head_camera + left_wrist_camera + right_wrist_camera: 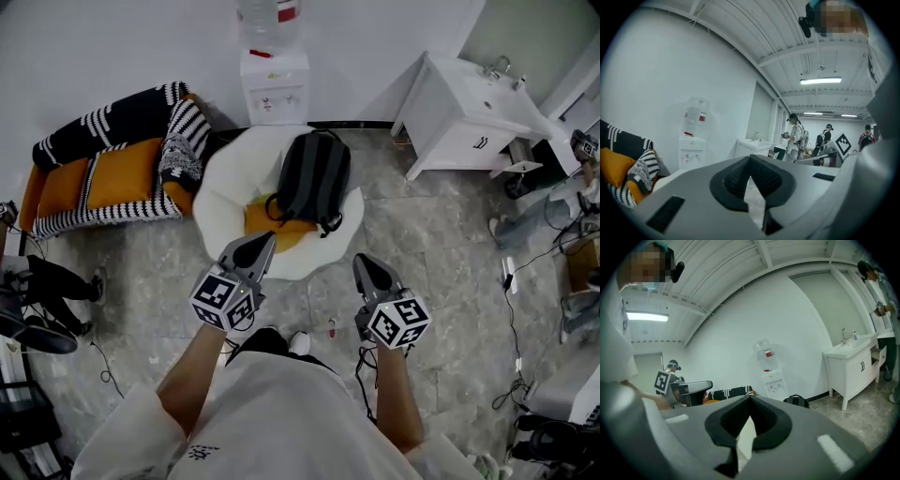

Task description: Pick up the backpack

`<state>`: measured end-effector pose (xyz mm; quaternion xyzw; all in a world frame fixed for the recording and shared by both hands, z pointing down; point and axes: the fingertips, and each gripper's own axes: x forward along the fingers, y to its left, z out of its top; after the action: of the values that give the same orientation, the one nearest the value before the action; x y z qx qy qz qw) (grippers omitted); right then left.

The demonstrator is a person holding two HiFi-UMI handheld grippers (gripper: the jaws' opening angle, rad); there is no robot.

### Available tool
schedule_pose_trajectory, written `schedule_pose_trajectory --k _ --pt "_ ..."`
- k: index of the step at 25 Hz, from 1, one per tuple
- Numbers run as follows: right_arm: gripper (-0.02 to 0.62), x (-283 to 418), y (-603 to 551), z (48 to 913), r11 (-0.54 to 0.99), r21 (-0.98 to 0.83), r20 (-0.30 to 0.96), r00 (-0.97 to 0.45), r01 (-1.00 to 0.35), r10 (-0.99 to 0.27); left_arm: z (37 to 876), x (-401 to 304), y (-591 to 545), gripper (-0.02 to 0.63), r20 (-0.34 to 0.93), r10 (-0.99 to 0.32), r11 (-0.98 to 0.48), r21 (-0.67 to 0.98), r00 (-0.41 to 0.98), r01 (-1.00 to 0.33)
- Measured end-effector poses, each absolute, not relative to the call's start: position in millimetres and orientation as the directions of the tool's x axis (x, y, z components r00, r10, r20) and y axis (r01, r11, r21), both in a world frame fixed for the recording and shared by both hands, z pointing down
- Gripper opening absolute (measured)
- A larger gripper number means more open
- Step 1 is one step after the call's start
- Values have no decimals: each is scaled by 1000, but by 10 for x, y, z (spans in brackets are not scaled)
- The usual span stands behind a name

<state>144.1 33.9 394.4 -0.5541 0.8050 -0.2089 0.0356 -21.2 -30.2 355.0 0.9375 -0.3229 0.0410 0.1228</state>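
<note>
A dark grey backpack lies on a white beanbag seat with an orange cushion under its lower end. In the right gripper view the backpack peeks over the jaws. My left gripper is shut and empty, its tip over the beanbag's near edge, short of the backpack. My right gripper is shut and empty too, over the floor to the right of the beanbag. Each gripper view shows its own jaws closed, the left gripper and the right gripper, with nothing between them.
A black, white and orange sofa stands left of the beanbag. A water dispenser stands against the back wall, a white sink cabinet at the right. Cables run on the floor at right. People stand farther off.
</note>
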Motion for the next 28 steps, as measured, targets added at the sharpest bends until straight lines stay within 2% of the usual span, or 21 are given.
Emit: schedule_pose_trajectory --k 9,17,22,28 --pt "2 1400 -27 4052 310 -378 202 -404 -872 -892 3703 -89 -646 -12 178 -555 -779 232 813 -582" --pt "2 1497 -731 4016 281 -330 217 -362 -901 -906 3890 -50 -1428 -11 191 -546 -769 272 816 -578" --pt "2 1542 -1187 4113 236 -375 220 -333 -897 -917 4057 -83 -1906 -11 218 -517 -767 312 828 -561" --pt "2 1570 -1613 4173 188 -384 232 -291 -904 -928 4173 -85 -2340 -11 241 -469 -806 275 849 -524"
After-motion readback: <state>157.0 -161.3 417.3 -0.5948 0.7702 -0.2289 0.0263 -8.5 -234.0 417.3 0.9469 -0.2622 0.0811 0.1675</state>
